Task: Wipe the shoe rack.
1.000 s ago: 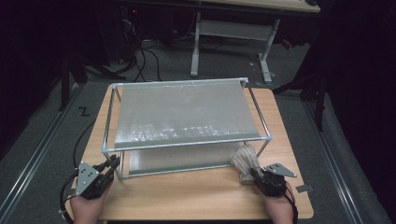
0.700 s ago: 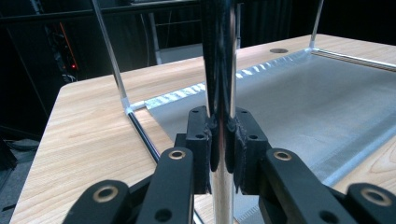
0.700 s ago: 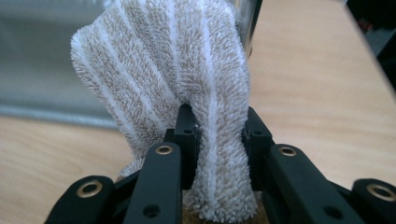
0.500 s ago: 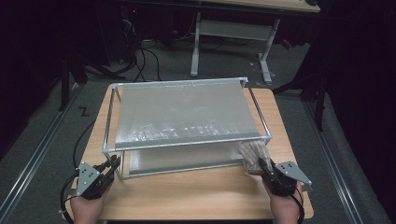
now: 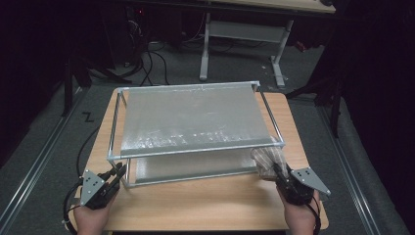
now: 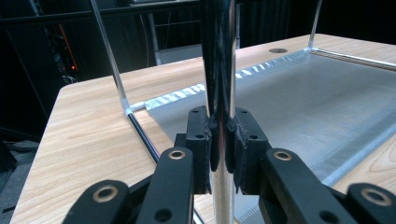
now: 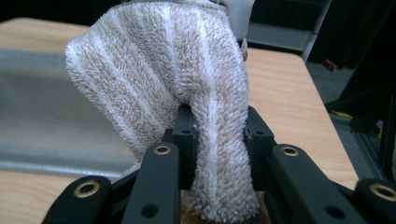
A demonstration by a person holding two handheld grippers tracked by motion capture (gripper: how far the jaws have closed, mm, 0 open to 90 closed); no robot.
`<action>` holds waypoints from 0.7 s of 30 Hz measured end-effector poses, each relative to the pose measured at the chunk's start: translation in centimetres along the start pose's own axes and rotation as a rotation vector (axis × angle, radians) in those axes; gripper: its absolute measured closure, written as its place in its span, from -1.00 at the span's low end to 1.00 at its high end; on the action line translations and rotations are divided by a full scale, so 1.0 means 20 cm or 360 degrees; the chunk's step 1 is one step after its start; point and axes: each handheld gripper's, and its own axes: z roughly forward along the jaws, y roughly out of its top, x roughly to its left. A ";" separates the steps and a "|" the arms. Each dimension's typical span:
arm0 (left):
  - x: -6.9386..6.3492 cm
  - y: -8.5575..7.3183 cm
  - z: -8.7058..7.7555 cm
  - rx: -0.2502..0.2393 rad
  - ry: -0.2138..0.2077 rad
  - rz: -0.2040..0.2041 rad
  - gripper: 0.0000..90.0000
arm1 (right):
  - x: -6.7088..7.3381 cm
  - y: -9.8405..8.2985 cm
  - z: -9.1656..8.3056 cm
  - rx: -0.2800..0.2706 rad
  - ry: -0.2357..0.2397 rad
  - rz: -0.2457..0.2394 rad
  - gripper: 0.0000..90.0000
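Two hand-held grippers sit at the near edge of the desk (image 5: 205, 205). At the near left, the left hand-held gripper (image 5: 117, 172) is clenched on the near-left upright post (image 6: 223, 93) of a metal rack (image 5: 195, 147). At the near right, the right hand-held gripper (image 5: 275, 170) pinches a striped beige-and-white towel (image 7: 187, 93), which bunches up from its jaws just beside the rack's near-right corner. Farther off, the rack's two grey shelves stretch toward the desk's far edge. Beyond, on the floor, stand another desk's legs (image 5: 204, 49) and tangled cables (image 5: 151, 63). No readable writing shows on any of these.
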 end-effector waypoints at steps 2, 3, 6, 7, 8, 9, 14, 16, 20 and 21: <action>0.00 0.00 0.00 -0.0001 -0.0002 0.0004 0.75 | 0.00 -0.02 0.03 0.0048 -0.0004 -0.0009 0.60; 0.00 0.00 0.00 -0.0001 -0.0002 0.0004 0.75 | 0.00 -0.02 0.03 0.0048 -0.0004 -0.0009 0.60; 0.00 0.00 0.00 0.0001 -0.0006 0.0013 0.75 | 0.00 -0.05 0.05 0.0095 -0.0006 -0.0003 0.60; 0.00 0.00 0.00 0.0000 -0.0006 0.0014 0.75 | 0.00 -0.06 0.07 0.0116 -0.0006 -0.0004 0.60; 0.00 0.00 0.00 -0.0002 -0.0008 0.0016 0.75 | 0.00 -0.08 0.09 0.0163 -0.0003 -0.0003 0.60; 0.00 0.00 0.00 -0.0002 -0.0008 0.0016 0.75 | 0.00 -0.08 0.09 0.0163 -0.0003 -0.0003 0.60; 0.00 0.00 0.00 -0.0003 -0.0010 0.0011 0.75 | 0.01 -0.13 0.15 0.0286 0.0012 -0.0007 0.60; 0.00 0.00 0.00 -0.0003 -0.0009 0.0012 0.75 | 0.01 -0.15 0.17 0.0328 0.0018 -0.0001 0.60; 0.00 0.00 0.00 -0.0004 -0.0009 0.0011 0.75 | 0.01 -0.18 0.19 0.0376 0.0028 0.0002 0.60; 0.00 0.00 0.00 -0.0005 -0.0008 0.0011 0.75 | 0.01 -0.19 0.20 0.0394 0.0033 0.0003 0.60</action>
